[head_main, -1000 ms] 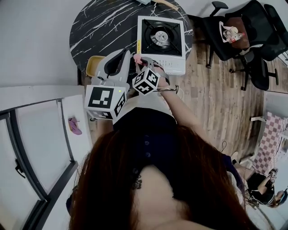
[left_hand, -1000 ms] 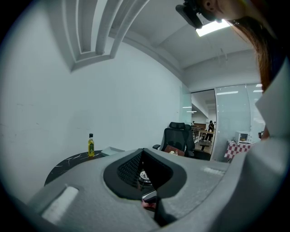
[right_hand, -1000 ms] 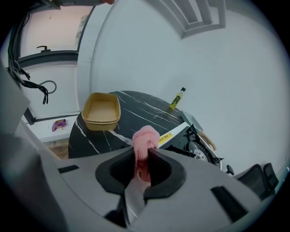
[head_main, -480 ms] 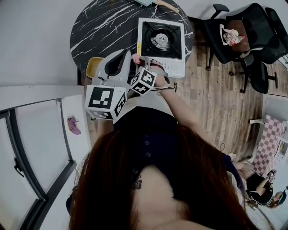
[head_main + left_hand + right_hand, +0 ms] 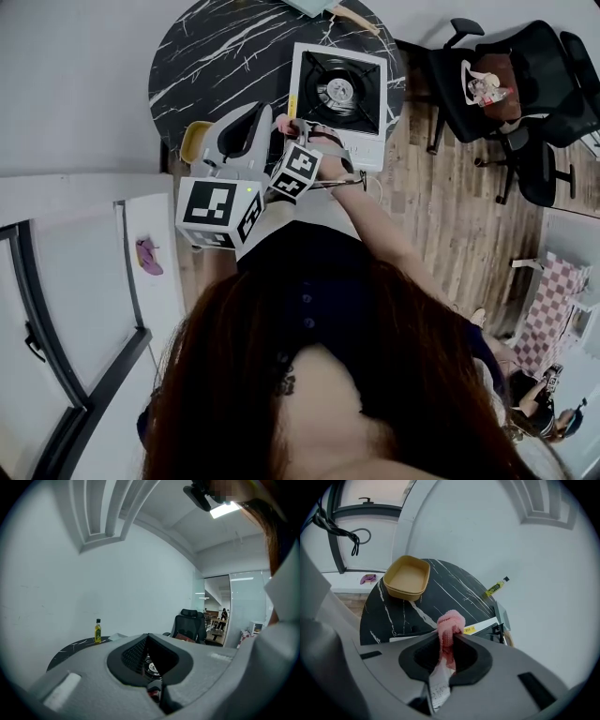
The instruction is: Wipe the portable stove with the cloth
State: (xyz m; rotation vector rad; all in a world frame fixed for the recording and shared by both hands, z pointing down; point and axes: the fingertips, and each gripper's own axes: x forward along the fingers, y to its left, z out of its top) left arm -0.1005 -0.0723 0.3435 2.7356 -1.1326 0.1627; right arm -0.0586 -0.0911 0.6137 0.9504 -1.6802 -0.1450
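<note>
Starting at the far left of the head view, a small pink object point(image 5: 147, 255) lies on the pale ledge point(image 5: 164, 281), well apart from everything else. Moving right, the round black marble table point(image 5: 216, 56) fills the upper middle of the frame, with a yellow tray point(image 5: 192, 141) sitting at its lower-left edge. Just beside that tray comes the left gripper point(image 5: 261, 114), held above the table's near edge. Its own view shows the 2 jaws closed together with nothing caught between them. In that same view a small bottle point(image 5: 97, 631) of yellow liquid stands upright on the table at the left. Next along in the head view is the right gripper point(image 5: 287, 126), right beside the left one, and its jaws are clamped on the pink cloth point(image 5: 451, 623). The cloth bunches up past the jaw tips, and a white tag point(image 5: 438, 686) hangs back between the pads. The cloth sits at the near-left corner of the portable stove point(image 5: 337, 89), though from here it's hard to say whether it actually touches the casing. The stove rests on the right side of the table, white body, black top, round burner in the middle. At the far upper right, 2 black office chairs point(image 5: 497, 84) stand on the wooden floor.
</note>
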